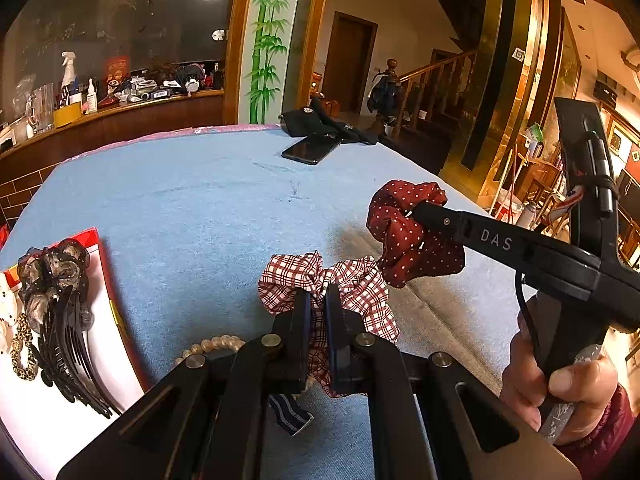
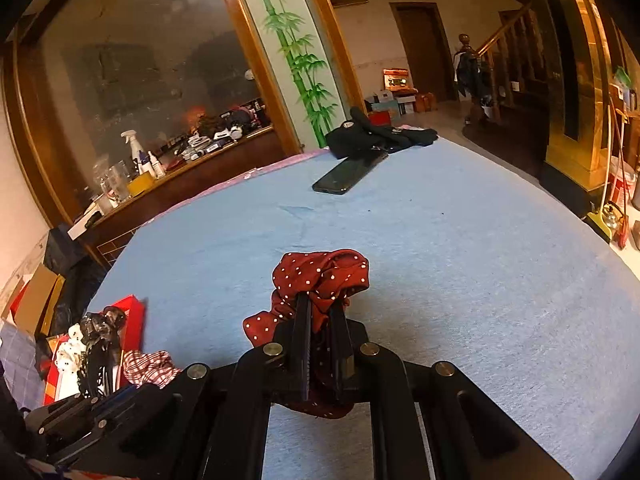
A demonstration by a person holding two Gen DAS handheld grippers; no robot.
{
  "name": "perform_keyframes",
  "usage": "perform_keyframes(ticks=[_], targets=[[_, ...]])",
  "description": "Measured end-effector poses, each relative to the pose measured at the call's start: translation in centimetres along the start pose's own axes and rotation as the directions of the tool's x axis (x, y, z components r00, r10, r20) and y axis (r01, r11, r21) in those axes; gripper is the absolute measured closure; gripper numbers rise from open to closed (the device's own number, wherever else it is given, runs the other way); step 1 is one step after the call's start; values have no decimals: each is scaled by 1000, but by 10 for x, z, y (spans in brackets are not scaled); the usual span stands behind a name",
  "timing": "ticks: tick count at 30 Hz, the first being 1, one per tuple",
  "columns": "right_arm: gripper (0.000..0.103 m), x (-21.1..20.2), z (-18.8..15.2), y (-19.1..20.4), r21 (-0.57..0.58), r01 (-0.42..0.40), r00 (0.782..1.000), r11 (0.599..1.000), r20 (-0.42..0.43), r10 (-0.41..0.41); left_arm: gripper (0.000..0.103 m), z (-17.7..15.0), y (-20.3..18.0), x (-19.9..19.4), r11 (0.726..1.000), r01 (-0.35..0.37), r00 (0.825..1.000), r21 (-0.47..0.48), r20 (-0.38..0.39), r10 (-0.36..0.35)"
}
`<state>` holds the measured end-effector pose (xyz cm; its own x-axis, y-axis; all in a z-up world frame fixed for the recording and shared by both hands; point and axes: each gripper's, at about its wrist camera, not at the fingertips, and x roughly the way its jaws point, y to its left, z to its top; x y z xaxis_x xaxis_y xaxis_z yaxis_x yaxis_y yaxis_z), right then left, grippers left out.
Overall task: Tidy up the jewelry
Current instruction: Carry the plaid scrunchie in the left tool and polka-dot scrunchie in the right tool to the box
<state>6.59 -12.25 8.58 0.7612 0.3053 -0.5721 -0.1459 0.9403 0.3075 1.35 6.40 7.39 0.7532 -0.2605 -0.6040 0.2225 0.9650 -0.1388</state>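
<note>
My left gripper (image 1: pixel 318 300) is shut on a red-and-white plaid scrunchie (image 1: pixel 360 284), held just above the blue cloth. My right gripper (image 2: pixel 322 306) is shut on a dark red polka-dot scrunchie (image 2: pixel 320 272); it also shows in the left wrist view (image 1: pixel 400 232), raised to the right of the plaid one. A red-rimmed white box (image 1: pixel 102 264) at the left holds a black claw clip (image 1: pixel 68 340), a dark organza scrunchie (image 1: pixel 52 268) and a leopard band (image 1: pixel 22 344). A pearl bracelet (image 1: pixel 212 346) lies on the cloth beside my left gripper.
A black phone (image 1: pixel 312 148) and a black cloth pouch (image 1: pixel 316 120) lie at the far side of the blue-covered table (image 1: pixel 200 200). A striped blue band (image 1: pixel 288 412) lies under my left gripper. A cluttered wooden counter (image 1: pixel 120 112) stands behind.
</note>
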Motion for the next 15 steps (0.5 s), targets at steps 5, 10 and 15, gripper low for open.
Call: perform_keyframes(ticks=[5, 10, 15], targets=[[95, -4, -3, 5, -20, -19, 1000, 1000, 8, 20, 97, 0, 3, -3, 1000, -2, 1000, -17, 11, 2], [94, -8, -4, 12, -47, -34, 999, 998, 18, 35, 97, 3, 9, -7, 999, -13, 999, -44, 33, 14], [94, -9, -5, 16, -62, -38, 999, 997, 24, 39, 97, 4, 15, -8, 998, -15, 999, -67, 32, 18]])
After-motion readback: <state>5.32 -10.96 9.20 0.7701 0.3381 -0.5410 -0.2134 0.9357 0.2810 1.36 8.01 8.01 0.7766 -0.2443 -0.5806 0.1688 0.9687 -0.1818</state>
